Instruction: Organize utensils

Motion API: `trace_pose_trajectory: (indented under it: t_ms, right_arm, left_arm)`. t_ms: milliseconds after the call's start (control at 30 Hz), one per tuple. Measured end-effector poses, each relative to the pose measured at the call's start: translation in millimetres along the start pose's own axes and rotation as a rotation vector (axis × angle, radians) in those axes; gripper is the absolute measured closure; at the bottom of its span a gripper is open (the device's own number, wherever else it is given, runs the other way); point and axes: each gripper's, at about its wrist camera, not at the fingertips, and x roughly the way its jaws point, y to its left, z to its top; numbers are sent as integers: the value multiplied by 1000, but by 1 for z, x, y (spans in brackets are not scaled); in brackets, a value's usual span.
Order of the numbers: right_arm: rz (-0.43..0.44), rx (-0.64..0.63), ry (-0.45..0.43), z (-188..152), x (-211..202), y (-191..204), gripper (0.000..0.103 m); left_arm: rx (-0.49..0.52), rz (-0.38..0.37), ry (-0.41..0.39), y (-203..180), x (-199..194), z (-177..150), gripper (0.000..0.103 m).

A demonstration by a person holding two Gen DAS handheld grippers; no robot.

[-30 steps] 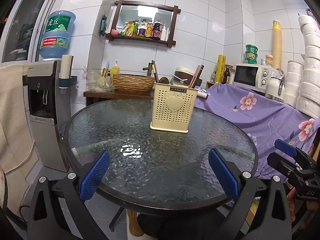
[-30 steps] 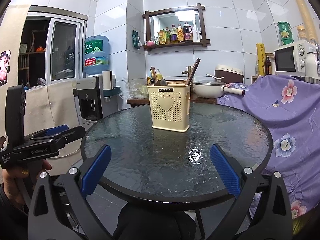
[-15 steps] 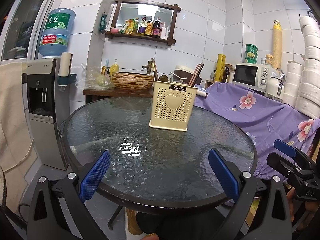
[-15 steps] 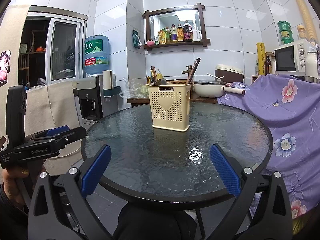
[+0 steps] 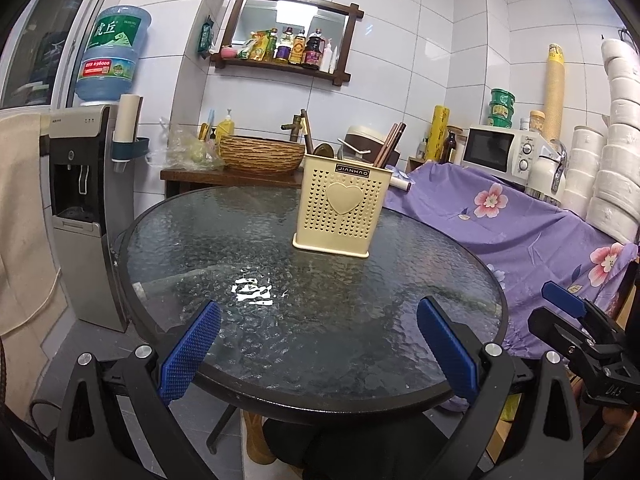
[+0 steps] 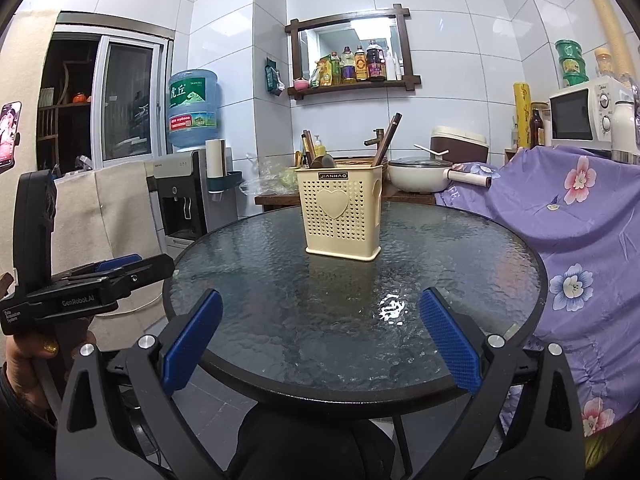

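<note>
Hardly any change from a moment ago: the cream perforated plastic utensil holder with a heart [image 5: 342,210] still stands straight ahead of both grippers on the round textured-glass desk [image 5: 280,320], brown chopsticks [image 5: 390,144] and spoons poking out. Purple floral cloth [image 5: 520,232] drapes off to the right. Left gripper [image 5: 318,354] spread wide, empty; right gripper [image 6: 320,336] likewise spread, touching nothing.

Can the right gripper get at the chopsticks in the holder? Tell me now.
Probably yes: the right gripper is open and empty, the glass table between is bare, and the chopsticks stick up above the yellow holder rim.
</note>
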Motion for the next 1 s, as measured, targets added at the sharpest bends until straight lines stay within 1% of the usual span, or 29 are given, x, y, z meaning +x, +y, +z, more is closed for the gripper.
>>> trace_pose_trajectory:
  t_ms: [67, 200, 1000]
  right_arm:
    - [-2, 7, 0, 0, 0, -1, 6]
    - [5, 24, 5, -1, 1, -3, 6]
    - [11, 23, 15, -3, 2, -1, 6]
  left_arm:
    - [16, 21, 2, -2, 0, 0, 6]
    - [26, 37, 14, -5, 2, 0, 6]
    - [30, 50, 41, -4, 7, -1, 6]
